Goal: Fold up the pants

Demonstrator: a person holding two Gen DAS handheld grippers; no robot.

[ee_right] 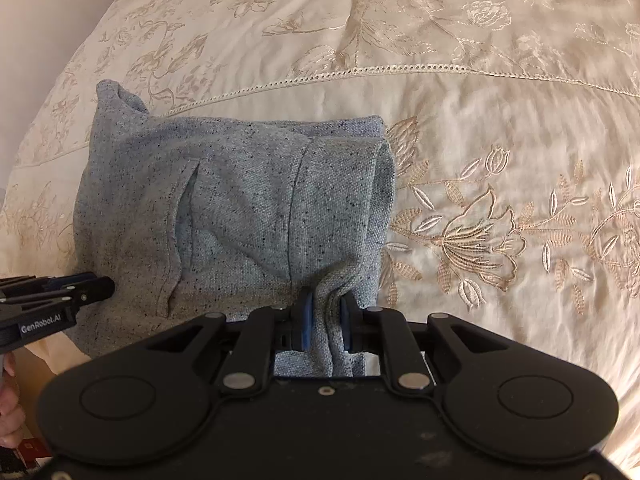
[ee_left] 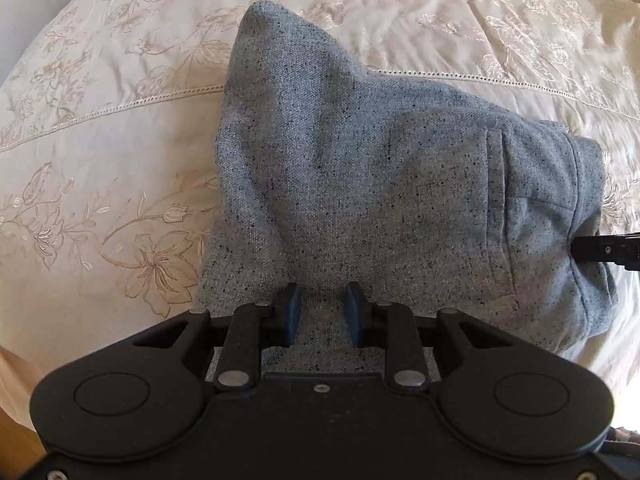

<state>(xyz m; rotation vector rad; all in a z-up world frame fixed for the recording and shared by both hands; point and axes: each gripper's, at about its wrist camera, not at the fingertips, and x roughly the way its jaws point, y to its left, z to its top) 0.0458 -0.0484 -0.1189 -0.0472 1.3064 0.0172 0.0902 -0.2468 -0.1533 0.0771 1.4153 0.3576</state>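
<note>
the grey speckled pants (ee_left: 360, 184) lie folded into a compact bundle on the cream embroidered bedspread (ee_left: 100, 160) of the bed, with the waistband end to the right and a slit pocket showing on top. the left tool (ee_left: 323, 314) stands over the near edge of the bundle, pads apart with flat cloth between them and no grip. the right tool (ee_right: 325, 318) has a bunched ridge of the waistband end pinched between its blue pads.
</note>
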